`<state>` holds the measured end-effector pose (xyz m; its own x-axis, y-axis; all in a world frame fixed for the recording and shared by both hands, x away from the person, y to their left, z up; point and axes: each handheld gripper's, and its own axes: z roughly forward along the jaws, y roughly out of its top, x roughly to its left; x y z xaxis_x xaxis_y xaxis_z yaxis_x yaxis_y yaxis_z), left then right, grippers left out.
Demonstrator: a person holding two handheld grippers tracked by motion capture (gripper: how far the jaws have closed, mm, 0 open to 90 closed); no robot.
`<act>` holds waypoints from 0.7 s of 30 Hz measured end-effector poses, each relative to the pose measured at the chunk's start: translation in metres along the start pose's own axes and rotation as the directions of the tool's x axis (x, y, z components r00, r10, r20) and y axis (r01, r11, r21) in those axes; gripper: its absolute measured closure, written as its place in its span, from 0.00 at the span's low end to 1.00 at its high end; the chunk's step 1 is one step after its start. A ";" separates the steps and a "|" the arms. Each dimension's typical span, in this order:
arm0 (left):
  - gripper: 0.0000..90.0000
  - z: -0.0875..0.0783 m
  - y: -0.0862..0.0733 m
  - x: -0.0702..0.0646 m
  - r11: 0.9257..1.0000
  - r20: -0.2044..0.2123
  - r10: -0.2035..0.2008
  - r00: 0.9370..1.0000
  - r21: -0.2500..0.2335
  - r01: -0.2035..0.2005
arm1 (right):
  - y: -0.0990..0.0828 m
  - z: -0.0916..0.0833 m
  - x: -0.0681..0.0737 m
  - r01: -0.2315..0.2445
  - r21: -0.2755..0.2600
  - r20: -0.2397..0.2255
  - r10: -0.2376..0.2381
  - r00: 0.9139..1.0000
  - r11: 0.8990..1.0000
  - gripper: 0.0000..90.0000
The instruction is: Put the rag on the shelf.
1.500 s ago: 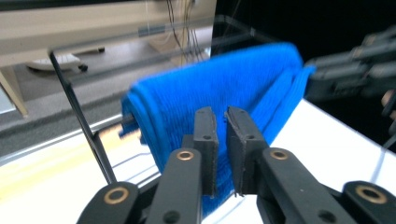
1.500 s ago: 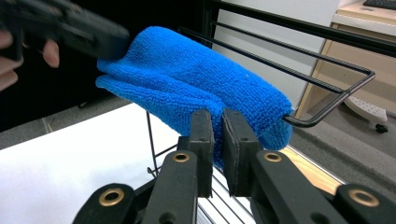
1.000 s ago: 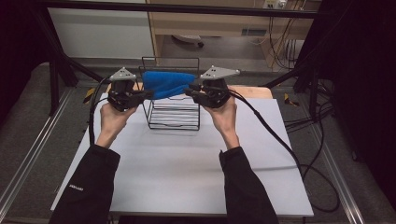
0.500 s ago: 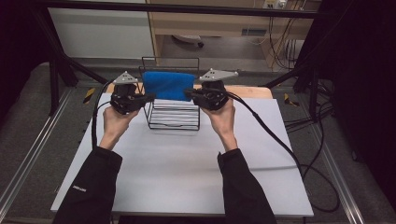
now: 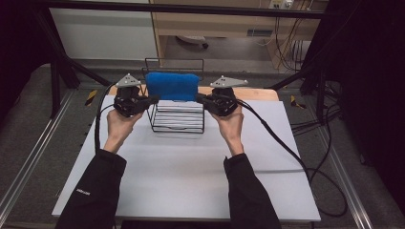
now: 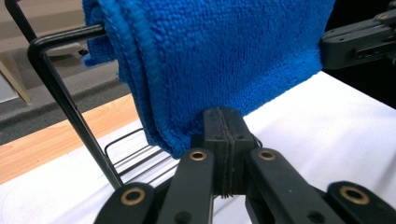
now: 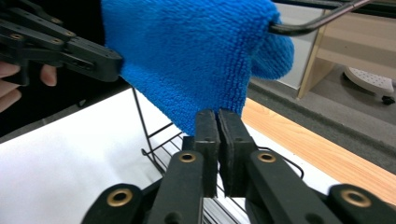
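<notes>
A blue cloth (image 5: pixel 172 86) hangs over the top back rail of a black wire rack (image 5: pixel 176 121) at the far middle of the white table (image 5: pixel 181 181). My left gripper (image 5: pixel 154 99) is shut on the cloth's lower left corner. In the left gripper view the closed jaws (image 6: pixel 224 116) pinch the cloth (image 6: pixel 224 51) next to the rack's rail (image 6: pixel 70 107). My right gripper (image 5: pixel 200 98) is shut on the lower right corner. Its jaws (image 7: pixel 218 116) have just closed and eased a hair, with the cloth's (image 7: pixel 196 51) tip between them.
A wooden strip (image 5: pixel 258 93) runs along the table's far edge behind the rack. Black cables (image 5: pixel 286 148) trail from the right gripper over the table's right side to the floor. Dark frame posts (image 5: pixel 55 81) stand at the far left and right.
The cloth was slanted and rumpled between the grippers; now it hangs as a flat rectangle over the rack's rail. Both hands have sunk slightly, the right one more.
</notes>
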<state>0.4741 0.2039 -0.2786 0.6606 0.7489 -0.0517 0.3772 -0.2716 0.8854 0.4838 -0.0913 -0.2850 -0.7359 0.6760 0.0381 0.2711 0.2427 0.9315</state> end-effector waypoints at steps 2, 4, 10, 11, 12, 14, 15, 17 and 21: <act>0.99 -0.003 -0.001 -0.001 1.000 -0.006 0.013 1.000 0.001 -0.013 | 0.001 -0.005 0.002 0.002 -0.011 -0.009 -0.002 1.000 1.000 0.92; 0.97 -0.007 -0.003 -0.002 1.000 -0.011 0.016 1.000 0.001 -0.016 | 0.002 -0.011 0.004 -0.001 -0.021 -0.023 0.000 1.000 1.000 0.85; 0.76 -0.018 -0.011 -0.004 1.000 -0.011 -0.006 1.000 0.013 0.007 | 0.002 -0.031 0.006 -0.010 -0.029 -0.038 0.009 0.999 1.000 0.59; 0.71 -0.019 -0.013 -0.005 1.000 -0.006 -0.013 1.000 0.015 0.013 | 0.001 -0.034 0.006 -0.013 -0.026 -0.043 0.012 0.999 1.000 0.53; 0.67 -0.021 -0.015 -0.005 1.000 -0.005 -0.012 1.000 0.022 0.012 | 0.000 -0.037 0.005 -0.014 -0.027 -0.042 0.013 0.999 1.000 0.50; 0.60 -0.024 -0.019 -0.006 1.000 -0.016 -0.008 1.000 0.026 0.008 | -0.003 -0.043 0.004 -0.024 -0.017 -0.046 0.023 0.999 1.000 0.41; 0.55 -0.025 -0.022 -0.006 1.000 -0.019 -0.001 1.000 0.031 0.002 | -0.005 -0.046 0.003 -0.030 -0.016 -0.049 0.029 0.998 0.999 0.35; 0.46 -0.026 -0.027 -0.008 0.999 -0.017 -0.006 1.000 0.039 0.006 | -0.011 -0.051 0.001 -0.036 0.004 -0.056 0.036 0.998 0.999 0.24; 0.34 -0.029 -0.041 -0.011 0.999 -0.030 0.007 1.000 0.045 -0.006 | -0.024 -0.058 -0.004 -0.034 0.050 -0.052 0.037 0.998 0.998 0.13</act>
<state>0.4331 0.2245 -0.3009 0.6436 0.7647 -0.0318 0.4024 -0.3028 0.8639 0.4440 -0.1402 -0.2870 -0.7569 0.6472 0.0913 0.3267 0.2536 0.9105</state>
